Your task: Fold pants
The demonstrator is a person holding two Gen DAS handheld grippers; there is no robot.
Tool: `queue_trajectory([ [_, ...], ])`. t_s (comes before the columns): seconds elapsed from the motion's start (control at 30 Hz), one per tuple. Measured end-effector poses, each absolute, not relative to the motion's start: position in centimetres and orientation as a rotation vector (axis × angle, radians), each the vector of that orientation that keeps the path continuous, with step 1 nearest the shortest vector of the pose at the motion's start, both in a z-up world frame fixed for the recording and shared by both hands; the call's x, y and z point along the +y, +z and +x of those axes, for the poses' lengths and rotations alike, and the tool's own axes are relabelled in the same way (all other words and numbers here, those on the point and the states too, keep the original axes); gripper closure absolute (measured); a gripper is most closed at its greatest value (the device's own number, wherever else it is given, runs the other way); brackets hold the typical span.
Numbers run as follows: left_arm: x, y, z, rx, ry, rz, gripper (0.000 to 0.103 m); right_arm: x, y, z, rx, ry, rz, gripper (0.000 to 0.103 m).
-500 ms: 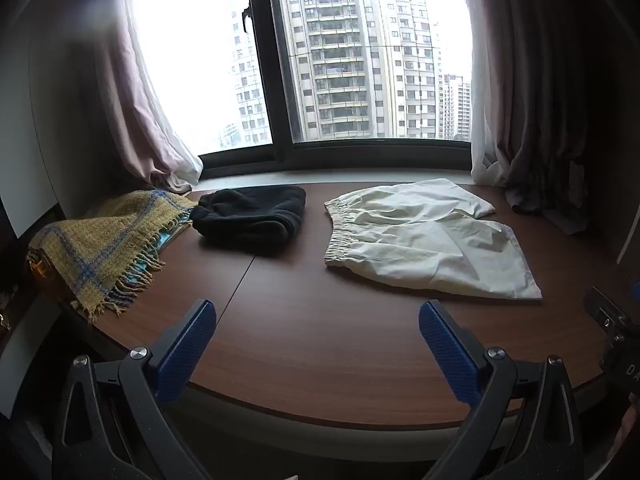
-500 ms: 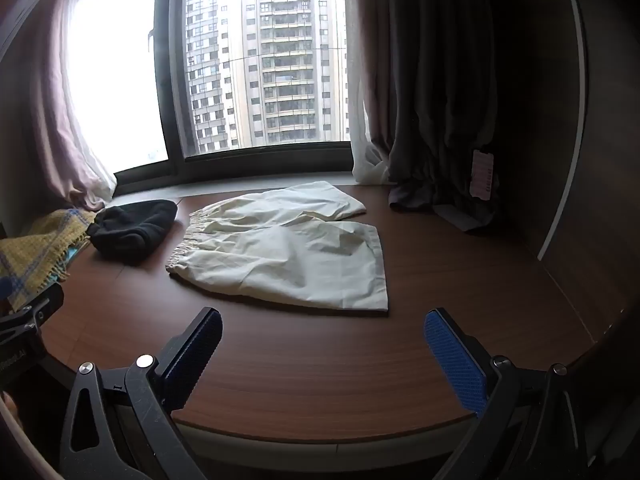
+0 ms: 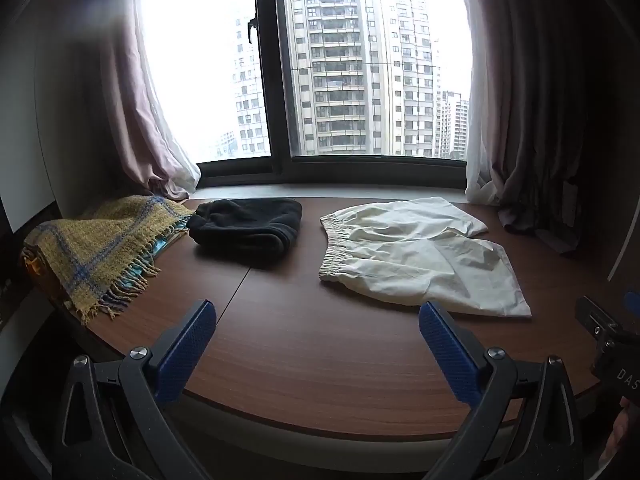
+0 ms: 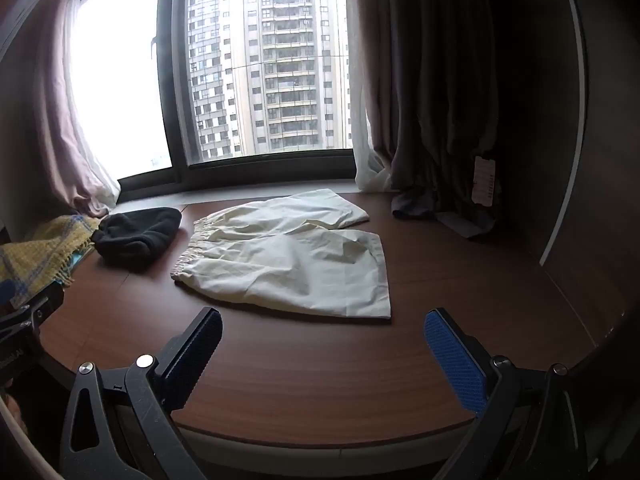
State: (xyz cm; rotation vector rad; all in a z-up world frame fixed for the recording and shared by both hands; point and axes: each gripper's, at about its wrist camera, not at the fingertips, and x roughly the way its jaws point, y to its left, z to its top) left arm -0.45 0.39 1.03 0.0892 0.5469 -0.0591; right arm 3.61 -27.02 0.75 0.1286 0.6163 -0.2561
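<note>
Cream shorts (image 3: 416,252) (image 4: 296,256) lie flat on the brown wooden table (image 3: 320,352) (image 4: 320,376), elastic waistband to the left, both legs pointing right. My left gripper (image 3: 318,316) stands open over the table's front edge, short of the shorts and a little left of them. My right gripper (image 4: 323,326) is open too, just in front of the shorts' near hem. Nothing sits between either pair of blue pads. A bit of the right gripper's body (image 3: 612,344) shows at the right edge of the left wrist view.
A folded black garment (image 3: 248,228) (image 4: 138,236) lies left of the shorts. A yellow plaid blanket with fringe (image 3: 96,248) (image 4: 36,256) drapes over the left end. Curtains (image 3: 532,128) (image 4: 432,120) hang at both sides of the window, the right one pooling on the table.
Both views have crept slightly forward toward the table; the shorts sit a touch closer. Both grippers stay open and nothing on the table has moved.
</note>
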Motion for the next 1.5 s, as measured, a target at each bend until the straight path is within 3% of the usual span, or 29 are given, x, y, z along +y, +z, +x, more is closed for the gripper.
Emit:
queue_trajectory([
  [1.5,0.7,1.5,0.4,0.525,-0.055,0.091,0.0,-27.3,0.6,4.0,0.578,-0.247,0.125,0.0],
])
